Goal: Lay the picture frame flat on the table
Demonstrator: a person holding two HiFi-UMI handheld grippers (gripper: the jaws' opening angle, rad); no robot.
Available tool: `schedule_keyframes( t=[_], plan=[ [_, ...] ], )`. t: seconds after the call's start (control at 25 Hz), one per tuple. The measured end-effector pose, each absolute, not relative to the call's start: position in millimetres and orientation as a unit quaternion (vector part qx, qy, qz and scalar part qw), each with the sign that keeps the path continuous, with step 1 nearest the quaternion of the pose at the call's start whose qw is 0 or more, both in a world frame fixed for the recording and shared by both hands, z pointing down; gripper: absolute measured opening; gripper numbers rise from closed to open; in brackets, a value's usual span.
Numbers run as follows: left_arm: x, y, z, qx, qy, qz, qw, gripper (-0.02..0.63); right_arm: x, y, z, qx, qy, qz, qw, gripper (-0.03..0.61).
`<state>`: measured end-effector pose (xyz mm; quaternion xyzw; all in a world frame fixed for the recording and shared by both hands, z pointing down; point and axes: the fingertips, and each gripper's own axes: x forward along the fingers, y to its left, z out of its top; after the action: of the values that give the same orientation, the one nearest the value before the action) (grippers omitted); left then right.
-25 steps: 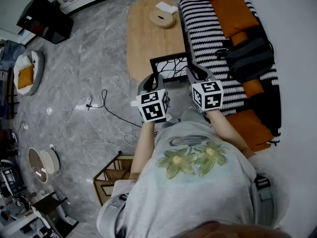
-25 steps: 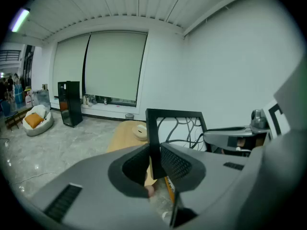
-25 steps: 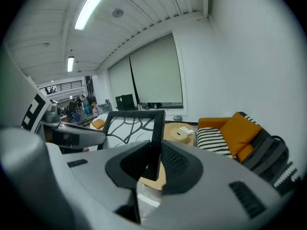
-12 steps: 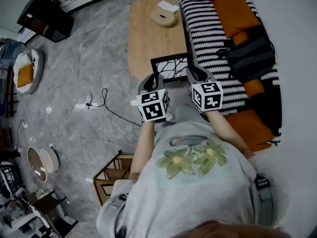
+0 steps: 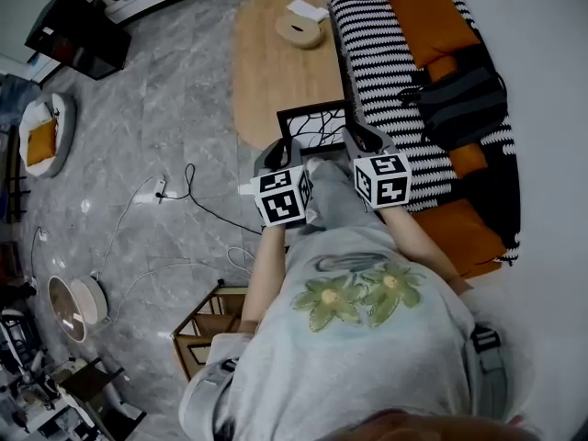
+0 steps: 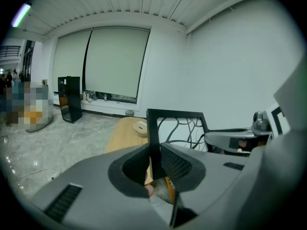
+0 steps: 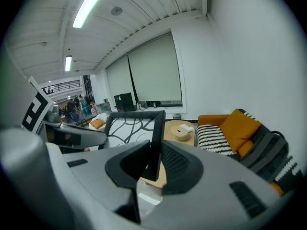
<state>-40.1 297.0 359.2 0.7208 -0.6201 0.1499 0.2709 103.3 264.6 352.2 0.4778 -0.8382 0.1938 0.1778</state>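
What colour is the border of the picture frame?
Black; the picture frame shows best in the right gripper view.

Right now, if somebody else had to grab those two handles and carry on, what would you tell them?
Left gripper: jaws shut on the frame's left edge.
Right gripper: jaws shut on its right edge.
Frame: held upright between both grippers at the near end of the table, beside the sofa.
Done: frame gripped on both sides.
Left: tip it flat onto the table, then open both jaws.
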Motion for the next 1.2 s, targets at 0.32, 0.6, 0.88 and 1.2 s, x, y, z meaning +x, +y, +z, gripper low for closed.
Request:
schedule_keyframes(
  t=[0.32, 0.6, 0.88, 1.2],
  plan=[
    [-40.5, 265.7, 362.0, 0.723, -0.614, 0.155, 0.276, 0.084, 103.0, 233.9, 355.6, 0.480, -0.836, 0.198, 0.180, 0.078],
    [-45.8, 221.9, 367.8, 0.720, -0.613, 0.162, 0.282, 0.084, 97.5, 188.7, 363.3, 0.478, -0.834, 0.205, 0.185, 0.078],
    [-61.4, 165.9, 373.5, 0.716, -0.610, 0.168, 0.294, 0.085, 81.1, 131.0, 368.2, 0.473, -0.833, 0.213, 0.192, 0.078],
    [-73.5, 110.0, 377.7, 0.720, -0.600, 0.178, 0.299, 0.087, 68.2, 73.3, 375.6, 0.468, -0.832, 0.223, 0.196, 0.078]
  ],
)
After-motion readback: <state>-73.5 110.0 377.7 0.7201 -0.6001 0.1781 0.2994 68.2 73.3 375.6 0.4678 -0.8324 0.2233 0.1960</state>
